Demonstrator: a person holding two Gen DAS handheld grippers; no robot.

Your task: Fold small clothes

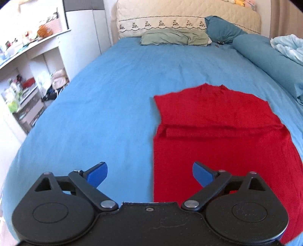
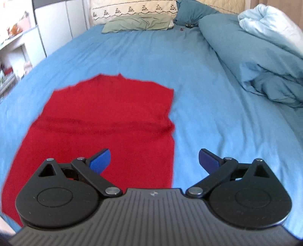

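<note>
A red knitted garment [image 1: 217, 132] lay flat on the blue bedsheet [image 1: 104, 94], its sides turned in so that it formed a long upright panel with a neckline notch at the far end and a horizontal crease ridge running across it about midway. The left gripper [image 1: 149, 175] was held above the sheet with its blue-padded fingers [image 1: 98, 175] spread wide apart and nothing between them; the garment's left edge ran just under the gap, with the right finger over red cloth and the left finger over bare sheet. In the right wrist view, the right gripper [image 2: 154, 162] likewise stood open and empty, its left finger above the garment and its right finger above the sheet, the garment's right edge passing between them. Neither gripper touched the cloth. At the head of the bed sat a green pillow [image 1: 174, 36], a cream embroidered headboard cover [image 1: 189, 17], a teal bolster [image 1: 265, 58], and a pale bundled duvet [image 2: 269, 24]
</note>
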